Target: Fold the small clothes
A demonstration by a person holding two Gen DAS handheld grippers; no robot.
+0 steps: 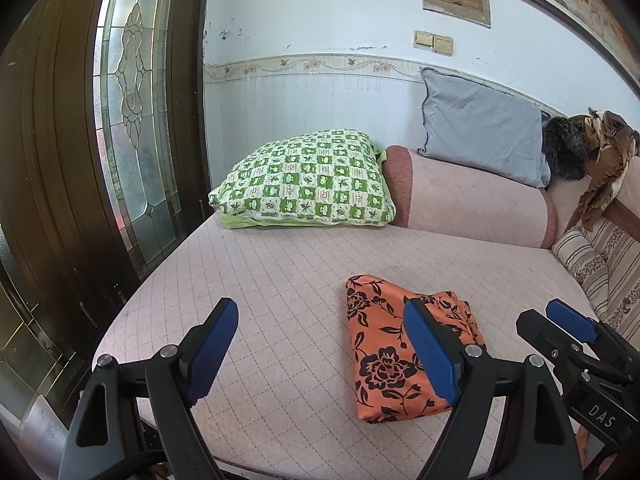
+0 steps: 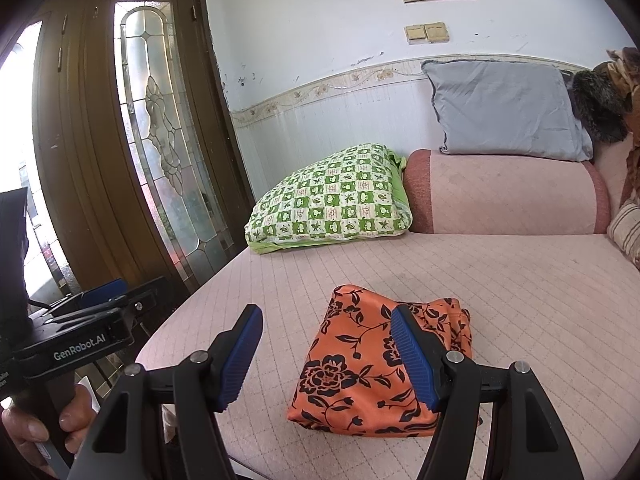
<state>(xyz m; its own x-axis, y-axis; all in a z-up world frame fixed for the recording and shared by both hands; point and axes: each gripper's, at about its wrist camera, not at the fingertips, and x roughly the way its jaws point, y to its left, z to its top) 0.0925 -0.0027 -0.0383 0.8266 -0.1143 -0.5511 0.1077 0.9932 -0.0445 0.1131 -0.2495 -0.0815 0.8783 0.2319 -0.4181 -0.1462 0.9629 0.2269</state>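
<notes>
An orange cloth with a black flower print [image 1: 394, 354] [image 2: 360, 372] lies folded in a compact bundle on the pink quilted sofa seat [image 1: 280, 280] [image 2: 520, 300], near its front edge. My left gripper [image 1: 326, 354] hangs above the seat with its jaws wide apart and nothing between them; the cloth lies below and just beyond its right finger. My right gripper [image 2: 328, 354] is open too, above the cloth's near left part, not touching it. In the left wrist view the right gripper [image 1: 568, 330] shows at the right edge. The left gripper [image 2: 100, 300], held by a hand [image 2: 48, 428], appears at the left of the right wrist view.
A green checked pillow [image 1: 308, 180] [image 2: 332, 196] lies at the back of the seat against the pink armrest [image 1: 472, 200] [image 2: 508, 196]. A grey cushion [image 1: 484, 124] [image 2: 508, 108] leans on the wall above it. A wooden door with patterned glass [image 1: 132, 120] [image 2: 168, 140] stands left. A striped cushion [image 1: 600, 268] lies right.
</notes>
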